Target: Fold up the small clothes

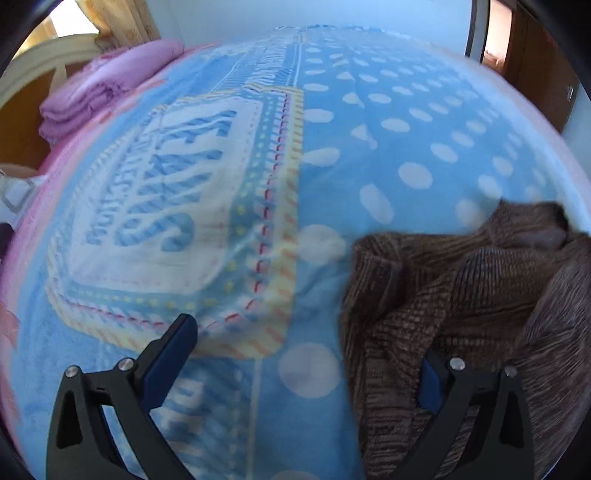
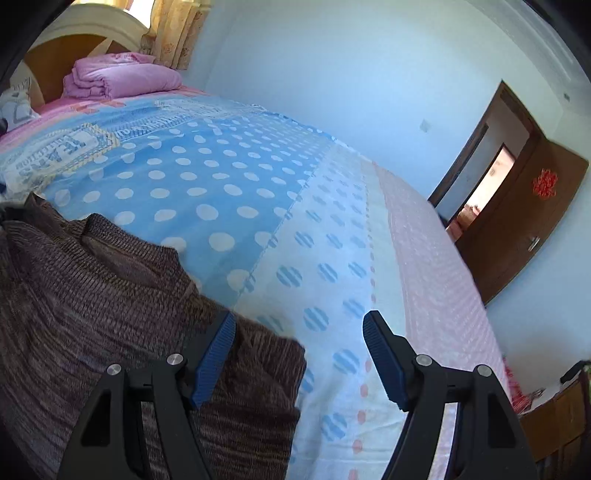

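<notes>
A brown knitted sweater (image 1: 461, 306) lies bunched on the blue dotted bedspread (image 1: 369, 147). My left gripper (image 1: 306, 354) is open just above the bed; its right finger is partly hidden by a fold of the sweater, its left finger (image 1: 173, 354) is over bare bedspread. In the right wrist view the sweater (image 2: 92, 295) fills the lower left. My right gripper (image 2: 299, 343) is open, with the sweater's right edge between its fingers and its left finger (image 2: 214, 354) over the knit.
A folded pink quilt (image 2: 122, 75) and a pillow (image 2: 16, 105) lie by the headboard (image 2: 74, 33). A brown door (image 2: 524, 229) stands open at the right. The bed's pink edge (image 2: 443, 277) runs along the right side. A wooden cabinet (image 2: 554, 421) is at lower right.
</notes>
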The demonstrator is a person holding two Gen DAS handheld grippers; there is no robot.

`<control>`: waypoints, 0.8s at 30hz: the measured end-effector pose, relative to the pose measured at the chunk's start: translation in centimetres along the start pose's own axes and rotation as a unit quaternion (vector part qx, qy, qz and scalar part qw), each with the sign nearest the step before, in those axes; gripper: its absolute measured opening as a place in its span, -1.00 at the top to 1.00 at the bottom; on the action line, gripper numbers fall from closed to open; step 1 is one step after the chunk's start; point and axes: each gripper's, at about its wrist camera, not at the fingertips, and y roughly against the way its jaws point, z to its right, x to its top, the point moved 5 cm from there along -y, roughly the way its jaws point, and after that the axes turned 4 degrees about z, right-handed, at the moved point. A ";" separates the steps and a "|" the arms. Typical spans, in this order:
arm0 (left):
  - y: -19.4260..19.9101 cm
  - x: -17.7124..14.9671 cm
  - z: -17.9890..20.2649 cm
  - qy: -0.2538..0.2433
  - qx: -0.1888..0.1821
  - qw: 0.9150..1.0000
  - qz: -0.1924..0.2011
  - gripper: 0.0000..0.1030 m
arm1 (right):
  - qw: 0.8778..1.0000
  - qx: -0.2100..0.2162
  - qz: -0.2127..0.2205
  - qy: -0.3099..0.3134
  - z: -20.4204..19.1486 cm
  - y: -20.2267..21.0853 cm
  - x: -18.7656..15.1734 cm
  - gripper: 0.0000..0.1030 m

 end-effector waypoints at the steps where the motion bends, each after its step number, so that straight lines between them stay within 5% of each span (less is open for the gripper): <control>1: 0.0 0.2 -0.1 0.005 -0.004 1.000 0.002 -1.00 | 1.000 0.000 -0.002 -0.008 0.5 0.1 -0.5 -0.40; 6: 0.7 1.9 -0.8 0.045 -0.018 0.999 0.020 -1.00 | 0.997 -0.010 -0.027 -0.073 3.6 -0.4 -2.3 -0.40; 10: -0.7 1.6 -0.8 0.042 -0.011 0.999 -0.016 -1.00 | 0.995 0.019 -0.018 -0.101 3.5 -0.1 -2.5 -0.40; 15: -1.1 1.7 -2.3 0.132 -0.104 0.985 -0.024 -1.00 | 0.992 0.097 0.015 -0.077 -1.5 1.8 -1.5 -0.40; 18: -0.4 2.0 -2.9 0.178 -0.137 0.974 -0.011 -1.00 | 0.993 0.109 0.025 -0.042 -4.3 2.9 -1.0 -0.40; 19: 0.1 2.1 -3.3 0.189 -0.137 0.973 -0.003 -1.00 | 0.993 0.110 0.027 -0.032 -5.0 3.1 -0.8 -0.40; 21: 1.5 2.3 -3.8 0.171 -0.058 0.983 0.026 -1.00 | 0.993 0.110 0.028 -0.022 -5.9 3.2 -0.8 -0.40; 24: 2.9 2.5 -2.7 0.116 -0.007 0.991 0.070 -1.00 | 0.993 0.117 0.018 -0.022 -6.1 2.4 -1.1 -0.40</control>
